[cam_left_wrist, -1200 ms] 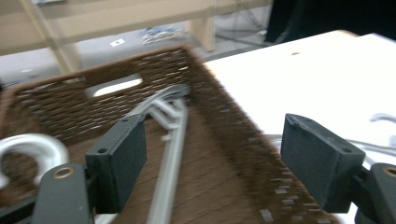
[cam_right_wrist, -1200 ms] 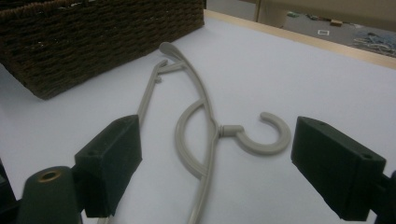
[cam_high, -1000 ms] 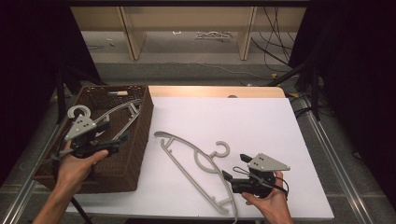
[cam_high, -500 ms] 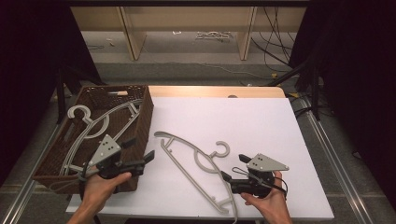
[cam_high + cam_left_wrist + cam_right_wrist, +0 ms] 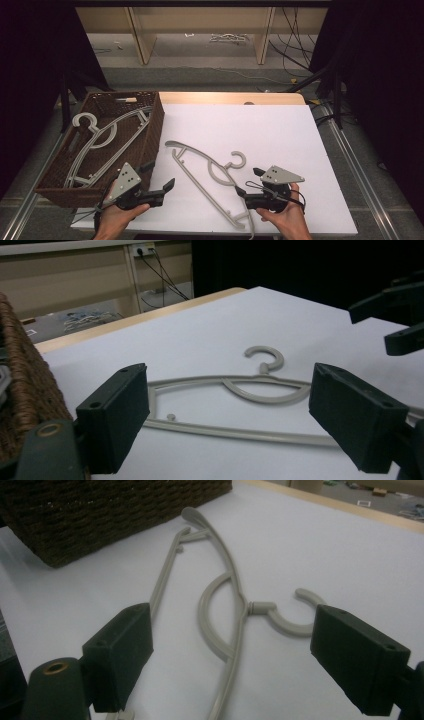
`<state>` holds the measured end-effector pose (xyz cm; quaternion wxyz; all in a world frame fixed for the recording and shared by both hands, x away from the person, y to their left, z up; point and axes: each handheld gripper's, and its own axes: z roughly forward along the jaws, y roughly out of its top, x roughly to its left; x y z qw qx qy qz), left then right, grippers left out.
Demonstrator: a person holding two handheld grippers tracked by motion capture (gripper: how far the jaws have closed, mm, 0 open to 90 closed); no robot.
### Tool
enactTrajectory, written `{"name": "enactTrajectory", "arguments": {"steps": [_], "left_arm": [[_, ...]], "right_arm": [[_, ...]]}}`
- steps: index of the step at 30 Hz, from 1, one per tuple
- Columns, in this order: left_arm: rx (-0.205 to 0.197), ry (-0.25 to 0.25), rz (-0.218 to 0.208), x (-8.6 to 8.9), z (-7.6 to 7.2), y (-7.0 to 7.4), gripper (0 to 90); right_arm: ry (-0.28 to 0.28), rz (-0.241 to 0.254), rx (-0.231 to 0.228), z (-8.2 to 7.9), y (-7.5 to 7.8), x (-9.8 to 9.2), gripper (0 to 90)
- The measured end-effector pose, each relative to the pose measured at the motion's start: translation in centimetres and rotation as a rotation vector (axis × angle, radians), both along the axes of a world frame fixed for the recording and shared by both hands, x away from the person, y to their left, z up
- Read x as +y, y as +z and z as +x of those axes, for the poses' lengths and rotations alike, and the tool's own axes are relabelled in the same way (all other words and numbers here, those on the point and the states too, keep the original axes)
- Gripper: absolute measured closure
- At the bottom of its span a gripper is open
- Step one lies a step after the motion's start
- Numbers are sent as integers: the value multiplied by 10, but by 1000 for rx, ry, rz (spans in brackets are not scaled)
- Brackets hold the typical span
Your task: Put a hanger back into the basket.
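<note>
A grey plastic hanger (image 5: 218, 178) lies flat on the white table top (image 5: 270, 130), hook toward the right. A second grey hanger (image 5: 116, 121) lies inside the brown wicker basket (image 5: 150, 145) at the left. My left gripper (image 5: 159, 176) sits by the basket's near right corner, pointing at the table hanger (image 5: 265, 399). It is open; its jaws have just been opening and hold nothing. My right gripper (image 5: 248, 181) is open just right of that hanger's lower end, facing it (image 5: 260, 607). Its jaws also show at the far right of the left gripper view (image 5: 400, 320).
The basket's woven wall is close on the left in the left gripper view (image 5: 25, 385) and far off in the right gripper view (image 5: 100, 515). A wooden strip (image 5: 230, 97) edges the table's far side. Shelving and cables lie beyond.
My left gripper has moved from above the basket, down and to the right, to the table's front edge near the basket's corner. The basket hanger now lies flat. The right gripper has stayed put.
</note>
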<state>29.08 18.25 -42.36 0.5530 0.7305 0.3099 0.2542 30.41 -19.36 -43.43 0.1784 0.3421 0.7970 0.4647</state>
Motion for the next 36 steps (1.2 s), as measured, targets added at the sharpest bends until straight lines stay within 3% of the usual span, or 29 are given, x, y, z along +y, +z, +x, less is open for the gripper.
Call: {"name": "enactTrajectory", "arguments": {"steps": [6, 7, 8, 9, 11, 13, 17, 18, 19, 20, 22, 24, 36], "left_arm": [[3, -7, -12, 0, 0, -2, 160], [-1, -5, -5, 1, 0, -2, 160], [7, -5, -26, 0, 1, -4, 160], [7, -8, -11, 2, 1, -4, 160], [18, -8, -33, 1, 1, -4, 160], [14, -14, -28, 0, 1, -3, 160], [22, -20, -26, -2, -1, -3, 160], [24, -19, -29, -2, -1, -3, 160], [24, -19, -29, -2, -1, -3, 160], [27, -17, -32, -2, -1, -3, 160], [22, -21, -27, -1, 0, -3, 160], [24, -22, -27, -2, -1, -4, 160], [26, -29, -21, -3, -1, -4, 160]], "right_arm": [[21, -52, 30, 7, -5, 5, 171], [30, -74, 52, 12, -7, 8, 172], [30, -74, 52, 12, -7, 8, 172], [39, -87, 58, 15, -9, 9, 178], [59, -117, 77, 20, -11, 11, 208], [73, -147, 93, 25, -13, 12, 219], [61, -197, 143, 36, -21, 17, 256], [81, -231, 188, 40, -23, 19, 271], [81, -231, 188, 40, -23, 19, 271], [97, -265, 223, 43, -26, 23, 314], [102, -280, 224, 45, -28, 24, 331], [108, -327, 272, 50, -31, 28, 377], [114, -419, 361, 63, -34, 37, 568]]}}
